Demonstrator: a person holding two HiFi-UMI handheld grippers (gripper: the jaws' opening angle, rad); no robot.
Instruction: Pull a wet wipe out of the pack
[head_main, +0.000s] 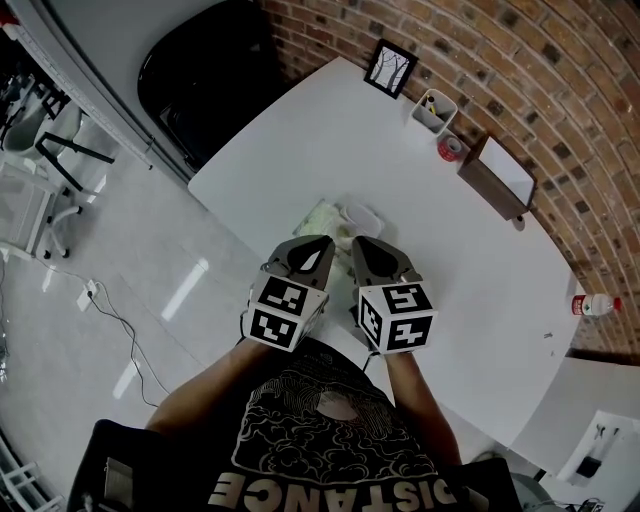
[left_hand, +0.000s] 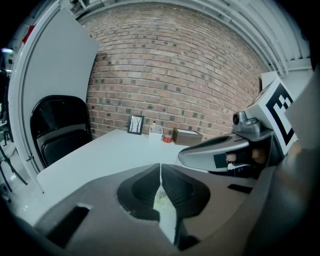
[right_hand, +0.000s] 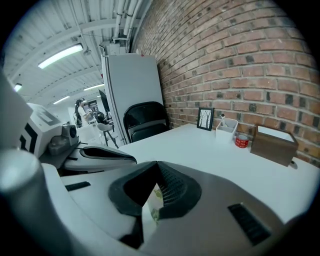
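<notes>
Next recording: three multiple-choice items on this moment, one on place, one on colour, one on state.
1. The wet wipe pack lies: A on the floor; B on the white table, just ahead of the left gripper; C on a shelf.
2. The chair is: A black; B red; C white.
3. The left gripper's jaws are: A wide apart; B together; C clamped on a pen.
Key: B, head view shows it past the jaw tips; A, seat and back are black; B, tips meet.

The left gripper (head_main: 315, 248) and the right gripper (head_main: 362, 248) are covering the near part of the wet wipe pack (head_main: 322, 216) at the centre of the head view, and below each gripper's closed jaw tips only a thin sliver of it is showing.
</notes>
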